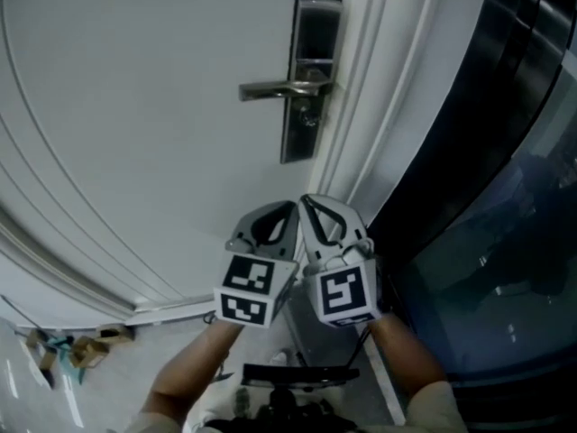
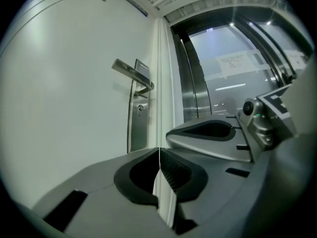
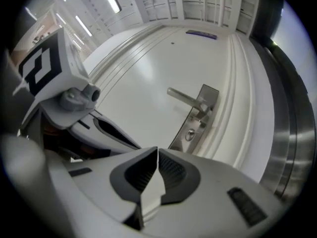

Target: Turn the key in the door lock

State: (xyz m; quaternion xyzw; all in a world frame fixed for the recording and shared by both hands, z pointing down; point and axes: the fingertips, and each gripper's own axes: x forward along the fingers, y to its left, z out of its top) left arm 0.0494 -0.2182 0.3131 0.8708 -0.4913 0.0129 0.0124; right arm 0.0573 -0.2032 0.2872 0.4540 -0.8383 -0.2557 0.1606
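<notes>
A white door carries a steel lock plate with a lever handle pointing left. Below the lever sits a small round lock cylinder, also seen in the left gripper view and the right gripper view. Whether a key is in it I cannot tell. My left gripper and right gripper are side by side below the plate, apart from the door. Both are shut with nothing between the jaws. Each gripper view shows the other gripper alongside.
The white door frame runs to the right of the plate. Beyond it stand dark glossy metal and glass panels. Scraps lie on the floor at the lower left. A dark object sits on the floor under my arms.
</notes>
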